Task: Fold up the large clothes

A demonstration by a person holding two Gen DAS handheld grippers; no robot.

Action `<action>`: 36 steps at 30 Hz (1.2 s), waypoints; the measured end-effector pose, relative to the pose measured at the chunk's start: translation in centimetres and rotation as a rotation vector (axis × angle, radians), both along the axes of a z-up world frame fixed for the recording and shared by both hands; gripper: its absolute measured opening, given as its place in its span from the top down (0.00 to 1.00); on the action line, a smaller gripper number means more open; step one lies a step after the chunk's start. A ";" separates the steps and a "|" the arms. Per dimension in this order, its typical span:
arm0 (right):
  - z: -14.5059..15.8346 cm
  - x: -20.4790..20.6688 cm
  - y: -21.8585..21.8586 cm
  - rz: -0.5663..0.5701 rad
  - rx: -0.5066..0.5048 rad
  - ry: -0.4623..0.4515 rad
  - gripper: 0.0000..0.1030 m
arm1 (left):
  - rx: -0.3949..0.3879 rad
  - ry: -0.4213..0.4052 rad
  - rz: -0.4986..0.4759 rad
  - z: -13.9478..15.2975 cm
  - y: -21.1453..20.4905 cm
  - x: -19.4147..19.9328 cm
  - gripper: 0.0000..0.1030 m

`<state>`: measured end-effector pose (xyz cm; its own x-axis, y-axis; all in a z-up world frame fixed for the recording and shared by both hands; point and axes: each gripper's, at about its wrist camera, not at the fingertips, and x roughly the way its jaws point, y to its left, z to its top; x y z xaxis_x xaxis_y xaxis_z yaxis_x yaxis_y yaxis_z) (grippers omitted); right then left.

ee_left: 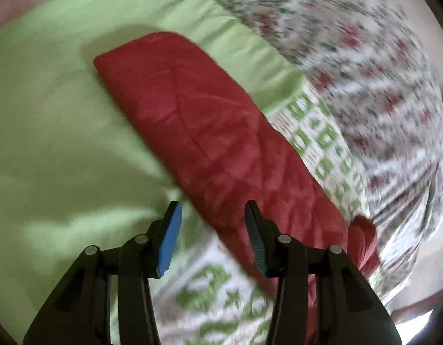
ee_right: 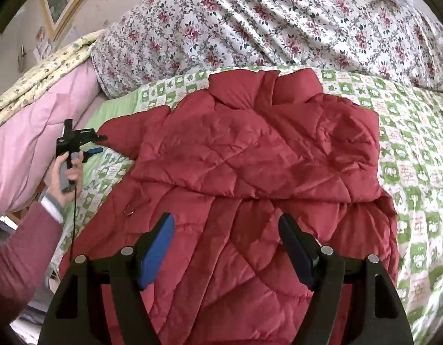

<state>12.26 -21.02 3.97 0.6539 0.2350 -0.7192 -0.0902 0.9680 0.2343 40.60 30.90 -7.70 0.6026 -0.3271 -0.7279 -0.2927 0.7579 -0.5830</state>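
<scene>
A red quilted jacket [ee_right: 250, 158] lies spread on the bed, collar at the far end, its right side folded over the body. One sleeve [ee_left: 210, 132] lies stretched out to the left over a green sheet [ee_left: 63, 129]. My left gripper [ee_left: 213, 215] is open and empty, hovering just above the sleeve near the shoulder; it also shows in the right wrist view [ee_right: 92, 143], held by a hand at the jacket's left edge. My right gripper [ee_right: 225, 230] is open and empty above the jacket's lower part.
A green-and-white patterned quilt [ee_right: 417, 172] lies under the jacket. A floral duvet [ee_right: 279, 28] is bunched behind it. A pink quilt [ee_right: 34, 143] and a yellow blanket [ee_right: 43, 72] lie at the left, by the wall.
</scene>
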 end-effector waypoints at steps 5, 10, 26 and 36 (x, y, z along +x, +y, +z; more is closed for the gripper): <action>-0.6 -0.5 0.2 -0.007 0.000 0.017 0.26 | -0.052 0.001 0.049 -1.6 1.5 1.7 0.58; -1.5 -0.5 0.2 -0.008 0.027 0.049 0.26 | -0.053 -0.031 0.070 -1.2 1.9 3.7 0.60; -0.7 -1.8 -0.6 -0.026 0.069 0.012 0.26 | 0.168 -0.332 -0.244 10.5 -10.1 -5.9 0.92; -0.2 -3.5 -3.0 -0.078 0.101 -0.011 0.26 | 0.213 -0.413 -0.515 12.6 -22.9 -12.8 0.92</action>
<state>8.80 -23.97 3.73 0.6804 0.2540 -0.6874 -0.0188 0.9437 0.3302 27.80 7.96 4.87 0.6502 -0.5212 -0.5528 0.3488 0.8511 -0.3923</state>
